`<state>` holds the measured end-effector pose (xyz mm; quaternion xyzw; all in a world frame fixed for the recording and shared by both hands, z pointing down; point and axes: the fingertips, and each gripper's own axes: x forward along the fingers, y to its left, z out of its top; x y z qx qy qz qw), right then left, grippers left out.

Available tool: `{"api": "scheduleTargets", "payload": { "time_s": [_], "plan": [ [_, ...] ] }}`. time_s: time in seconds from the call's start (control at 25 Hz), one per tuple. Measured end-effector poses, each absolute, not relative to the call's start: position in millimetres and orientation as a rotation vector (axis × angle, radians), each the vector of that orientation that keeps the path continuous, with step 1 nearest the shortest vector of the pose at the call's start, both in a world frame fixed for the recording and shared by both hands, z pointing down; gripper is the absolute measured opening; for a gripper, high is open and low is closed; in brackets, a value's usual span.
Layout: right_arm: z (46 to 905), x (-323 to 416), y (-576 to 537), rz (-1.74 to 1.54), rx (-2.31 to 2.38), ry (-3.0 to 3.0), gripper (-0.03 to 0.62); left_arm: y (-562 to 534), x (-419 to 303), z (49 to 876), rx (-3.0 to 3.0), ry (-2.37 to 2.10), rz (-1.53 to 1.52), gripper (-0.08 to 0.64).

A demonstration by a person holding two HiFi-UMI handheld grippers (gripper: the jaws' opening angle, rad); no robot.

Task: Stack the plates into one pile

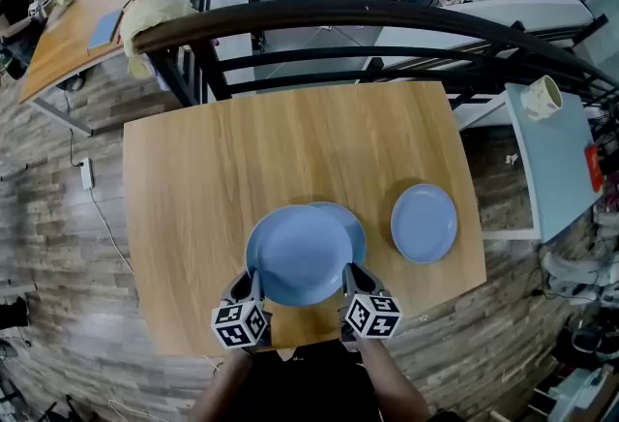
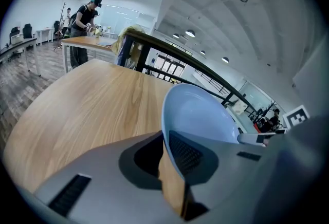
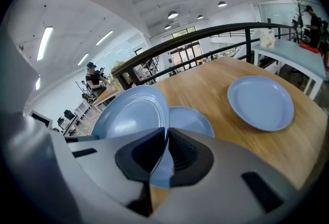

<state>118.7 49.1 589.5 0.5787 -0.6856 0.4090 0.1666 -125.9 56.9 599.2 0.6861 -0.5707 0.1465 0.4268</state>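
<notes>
Gripping a round pale-blue ceramic plate (image 1: 300, 254) by opposite rims with the clenched jaws of left gripper (image 1: 253, 286) and right gripper (image 1: 354, 277) (two holds likely to keep it level), over a second blue plate (image 1: 356, 220) near the wooden table's (image 1: 251, 159) near edge.

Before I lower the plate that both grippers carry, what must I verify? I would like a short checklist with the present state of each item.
1. Grip of the left gripper on the rim of the carried plate: ok, shut on it.
2. Grip of the right gripper on the opposite rim: ok, shut on it.
3. The carried plate is centred over the lower plate: not ok, the lower plate shows past its far right edge.
4. The third plate lies out of the way: ok, apart at the right.
5. Gap between the carried plate and the lower plate: cannot tell.
</notes>
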Motion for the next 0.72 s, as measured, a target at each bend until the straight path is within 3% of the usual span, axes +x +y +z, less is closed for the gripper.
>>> {"api": "scheduleTargets", "payload": {
  "time_s": [0.72],
  "plan": [
    [640.4, 180.6, 34.8, 1.204, 1.574, -1.928, 0.044, 51.8, -63.9, 646.0, 1.631, -1.453, 0.401, 0.051]
  ]
}}
